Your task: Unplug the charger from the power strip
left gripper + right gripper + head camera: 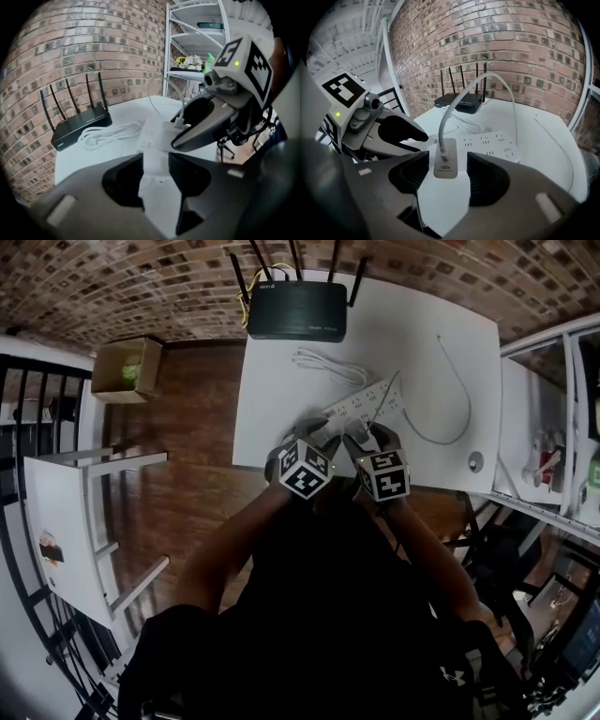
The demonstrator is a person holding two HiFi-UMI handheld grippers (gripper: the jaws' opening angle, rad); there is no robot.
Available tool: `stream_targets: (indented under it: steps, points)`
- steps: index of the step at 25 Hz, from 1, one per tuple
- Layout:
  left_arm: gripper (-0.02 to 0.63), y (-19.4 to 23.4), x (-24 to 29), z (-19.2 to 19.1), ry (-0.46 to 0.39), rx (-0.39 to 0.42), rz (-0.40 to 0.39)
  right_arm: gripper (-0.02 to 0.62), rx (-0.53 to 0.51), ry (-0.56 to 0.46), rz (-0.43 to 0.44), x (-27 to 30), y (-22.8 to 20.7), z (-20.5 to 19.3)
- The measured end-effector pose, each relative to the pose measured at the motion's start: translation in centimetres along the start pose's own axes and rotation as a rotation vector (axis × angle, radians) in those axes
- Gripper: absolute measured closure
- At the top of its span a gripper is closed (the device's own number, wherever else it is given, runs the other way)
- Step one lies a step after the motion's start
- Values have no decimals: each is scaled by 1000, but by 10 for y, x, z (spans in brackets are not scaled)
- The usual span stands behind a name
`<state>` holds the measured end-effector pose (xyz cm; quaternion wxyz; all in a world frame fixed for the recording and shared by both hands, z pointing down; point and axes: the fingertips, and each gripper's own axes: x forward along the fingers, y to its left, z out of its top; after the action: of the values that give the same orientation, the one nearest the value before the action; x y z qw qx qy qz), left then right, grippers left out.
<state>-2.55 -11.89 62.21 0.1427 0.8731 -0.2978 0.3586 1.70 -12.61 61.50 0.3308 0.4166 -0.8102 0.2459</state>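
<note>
Charger (444,161): judged rigid, light, smooth (cable soft); best gripped by flat sides.
Right gripper (446,178): spread wide around it, unpinched.
Left gripper (155,171): spread wide over power strip (151,133).

Left gripper (156,174): dark grey moulded body, with two black ribbed pads (180,173) facing each other across the jaws. Right gripper (443,176): same build and finish. Behind the jaws of each sits a white cube (305,469) with black square markers. One face bears a small green light (337,114), with a round lens (371,100) beneath. The person wears a black top (319,615) with a white logo (453,674).
</note>
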Motion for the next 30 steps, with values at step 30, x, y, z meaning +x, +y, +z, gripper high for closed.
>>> stream_targets:
  steps: [30]
  points:
    - [439,3,24,-1,-77,-10,-27,453,-66,48,-76,5,5,7]
